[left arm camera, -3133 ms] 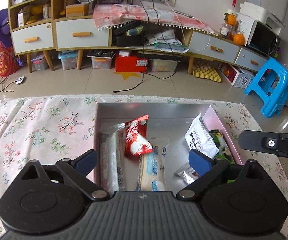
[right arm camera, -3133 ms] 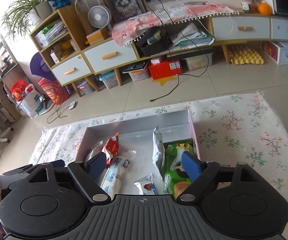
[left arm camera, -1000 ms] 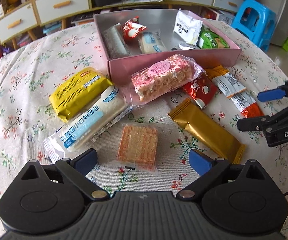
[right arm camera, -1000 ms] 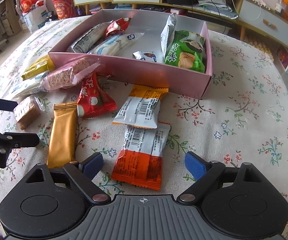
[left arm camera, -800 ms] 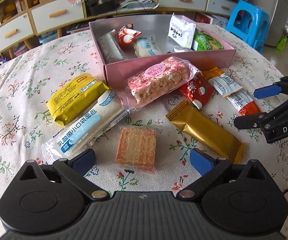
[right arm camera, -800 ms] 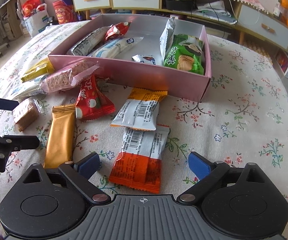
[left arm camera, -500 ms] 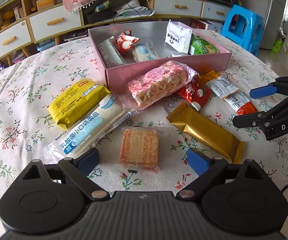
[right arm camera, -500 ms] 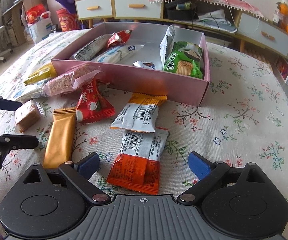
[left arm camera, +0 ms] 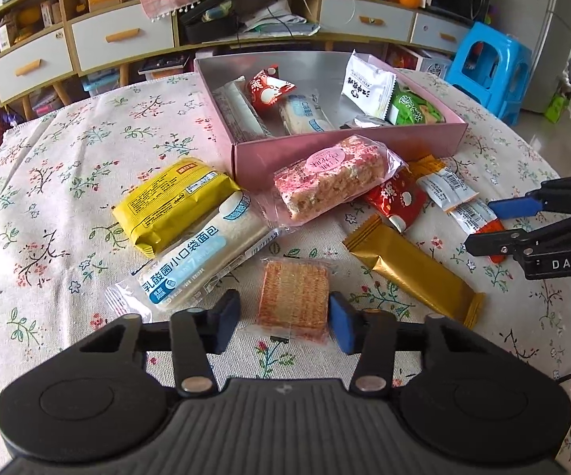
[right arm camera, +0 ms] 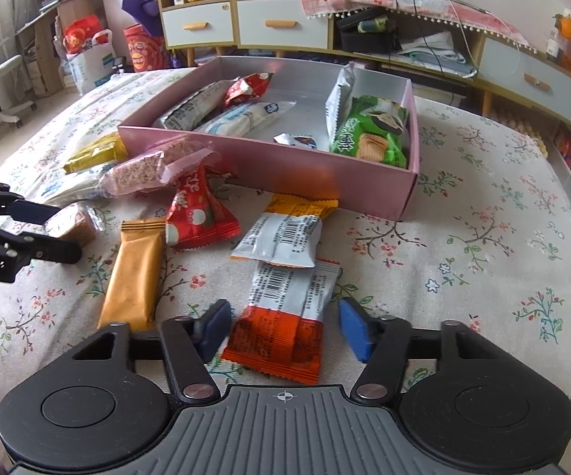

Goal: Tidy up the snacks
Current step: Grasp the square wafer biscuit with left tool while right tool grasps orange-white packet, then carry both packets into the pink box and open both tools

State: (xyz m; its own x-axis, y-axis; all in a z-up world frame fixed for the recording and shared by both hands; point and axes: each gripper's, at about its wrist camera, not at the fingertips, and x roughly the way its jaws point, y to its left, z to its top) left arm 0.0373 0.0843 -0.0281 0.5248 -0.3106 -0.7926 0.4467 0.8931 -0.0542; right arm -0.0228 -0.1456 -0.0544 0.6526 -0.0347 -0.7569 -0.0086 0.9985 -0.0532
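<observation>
Change since a second earlier: both sets of jaws had stood wide; here they had drawn well in, and the snacks on the cloth lay as before.
Left gripper [left arm camera: 283,318]: jaws closing around the wafer biscuit pack [left arm camera: 293,301]; right pad at the wrapper's edge, left pad a gap away, so no firm grip yet.
Right gripper [right arm camera: 285,328]: jaws closing around the orange-and-silver packet [right arm camera: 285,312]; both pads apart from its sides.
Pink box [left arm camera: 349,150]: on the floral tablecloth [left arm camera: 48,182], beyond the loose snacks, already holding several packets.
Gold bar [left arm camera: 412,273]: flat between the two grippers.
Hard to make out: the wafer pack's near edge, partly hidden by the left gripper's body; the print on the packets inside the box was too small to read.
</observation>
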